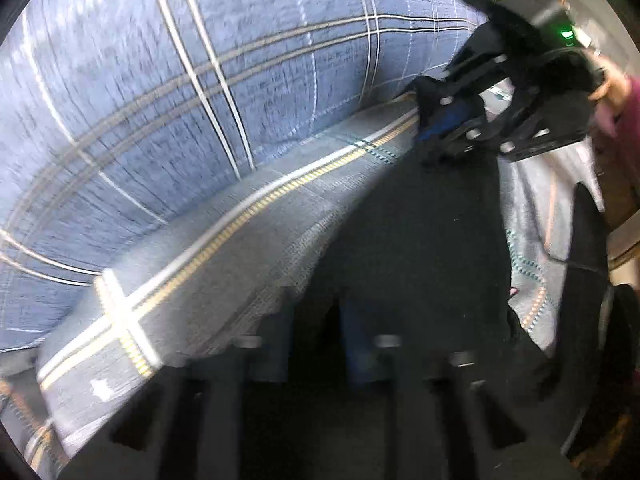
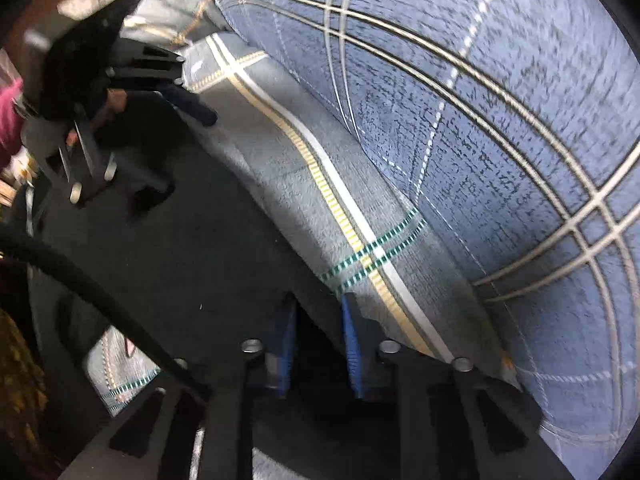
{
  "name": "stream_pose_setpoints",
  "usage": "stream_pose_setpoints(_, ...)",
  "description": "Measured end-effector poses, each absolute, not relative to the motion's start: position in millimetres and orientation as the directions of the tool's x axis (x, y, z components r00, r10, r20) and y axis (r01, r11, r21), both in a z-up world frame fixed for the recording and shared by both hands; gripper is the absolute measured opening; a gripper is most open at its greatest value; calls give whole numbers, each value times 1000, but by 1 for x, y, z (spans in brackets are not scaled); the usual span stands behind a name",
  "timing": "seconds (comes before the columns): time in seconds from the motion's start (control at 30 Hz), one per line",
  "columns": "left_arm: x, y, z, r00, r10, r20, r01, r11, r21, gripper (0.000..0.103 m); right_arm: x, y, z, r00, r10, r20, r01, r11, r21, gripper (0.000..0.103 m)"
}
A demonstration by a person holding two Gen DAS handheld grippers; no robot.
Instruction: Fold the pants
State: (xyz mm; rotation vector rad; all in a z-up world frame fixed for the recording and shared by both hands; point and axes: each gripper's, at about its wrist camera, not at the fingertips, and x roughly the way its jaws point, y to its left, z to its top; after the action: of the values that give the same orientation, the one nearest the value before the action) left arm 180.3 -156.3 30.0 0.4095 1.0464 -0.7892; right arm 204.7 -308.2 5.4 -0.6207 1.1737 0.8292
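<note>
Dark pants (image 1: 412,240) lie over a grey striped blanket, also seen in the right wrist view (image 2: 168,240). My left gripper (image 1: 316,320) is shut on the pants' edge at the bottom of its view; it also shows in the right wrist view (image 2: 192,108), still gripping dark cloth. My right gripper (image 2: 318,320) is shut on the pants' edge where it meets the blanket; it shows in the left wrist view (image 1: 444,128) pinching the far end of the pants. The cloth is stretched between the two grippers.
A grey blanket with yellow and white stripes (image 2: 340,200) covers the surface. A blue plaid pillow or cushion (image 1: 180,100) rises behind it, also in the right wrist view (image 2: 500,120). A black cable (image 2: 100,300) crosses the lower left. A person's hand (image 1: 612,96) holds the right gripper.
</note>
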Motion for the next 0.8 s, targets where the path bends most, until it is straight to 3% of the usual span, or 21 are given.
stream_pose_setpoints(0.07, 166, -155, 37, 302, -376, -876, 743, 668, -31, 6, 188, -308, 19, 214, 214, -953, -814, 579, -53, 12)
stream_pose_setpoints(0.3, 67, -130, 91, 363, -499, -787, 728, 679, -94, 6, 74, -335, 83, 349, 290, -891, -776, 623, -102, 8)
stream_pose_setpoints(0.4, 4, -127, 90, 371, -531, -762, 708, 692, -138, 6, 21, -354, 95, 368, 334, -868, -744, 666, -59, 8)
stream_pose_setpoints(0.7, -90, -76, 38, 371, -564, -738, 479, 797, -368, 7, -116, -376, 8, 319, 415, -852, -579, 797, 172, 7)
stream_pose_setpoints(0.77, -92, -60, 38, 393, -549, -738, 409, 823, -395, 20, -122, -379, 11, 330, 543, -772, -532, 783, 323, 12)
stream_pose_setpoints(0.8, -93, -51, 40, 417, -537, -734, 386, 835, -391, 40, -122, -377, 13, 348, 571, -744, -507, 782, 363, 19)
